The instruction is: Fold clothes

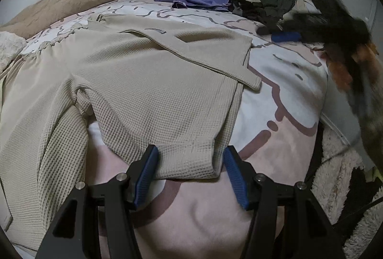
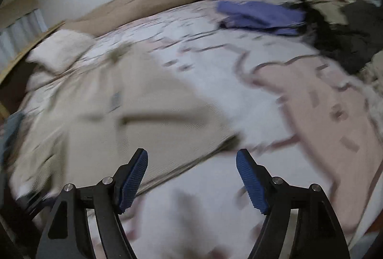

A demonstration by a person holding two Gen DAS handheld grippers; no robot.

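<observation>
Bed point(image 1: 287, 96) carried a beige waffle top point(image 1: 148, 91), spread flat, one sleeve folded across its chest. Left tongs point(image 1: 190, 171) stood wide open astride the hem corner, gripping nothing; closing shallow risked catching one layer only. Right tongs point(image 2: 191, 177), open and empty, hung blurred above the sheet; haste might drag the fold askew.
</observation>
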